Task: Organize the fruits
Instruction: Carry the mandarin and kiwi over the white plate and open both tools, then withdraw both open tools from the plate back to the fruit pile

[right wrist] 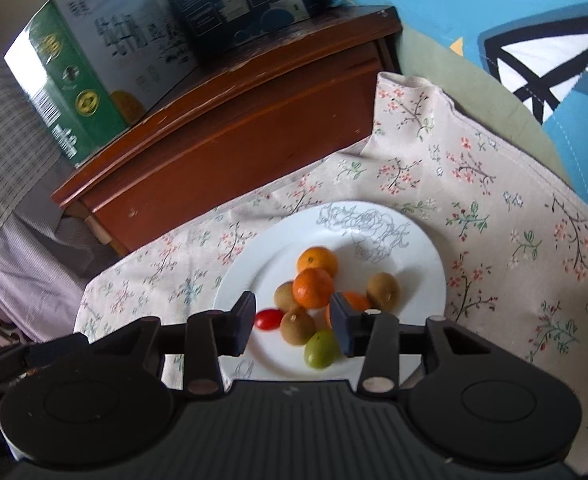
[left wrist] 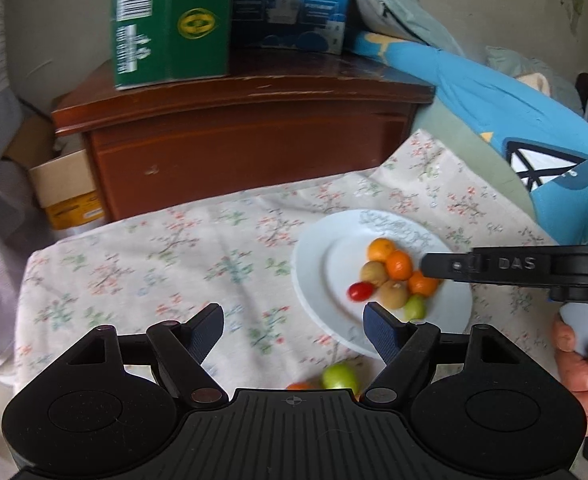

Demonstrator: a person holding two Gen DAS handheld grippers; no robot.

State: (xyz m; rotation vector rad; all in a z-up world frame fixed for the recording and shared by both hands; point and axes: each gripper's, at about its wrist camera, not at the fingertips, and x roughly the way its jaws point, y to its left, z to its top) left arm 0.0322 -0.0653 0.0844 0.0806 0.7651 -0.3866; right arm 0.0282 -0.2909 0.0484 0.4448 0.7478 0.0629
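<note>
1. The left tongs are spread wide with nothing between the fingers; they hang above the flowered cloth.
2. Ahead and to the right of the left tongs sits the white plate, its near rim just beyond the right fingertip.
3. Below the left tongs, close to their body and off the plate, a green fruit lies on the cloth, with a bit of an orange fruit peeking out beside it.
4. The right tongs are also released, gripping nothing, and hover over the near part of the plate.
5. Between and just past their fingers lie a brown fruit and a green fruit; a small red tomato is beside the left finger.
6. Further ahead are two oranges, one behind the other; a third orange is partly hidden by the right finger, and another brown fruit lies past it to the right.
7. Beyond the plate stands a wooden cabinet carrying a green box.
</note>
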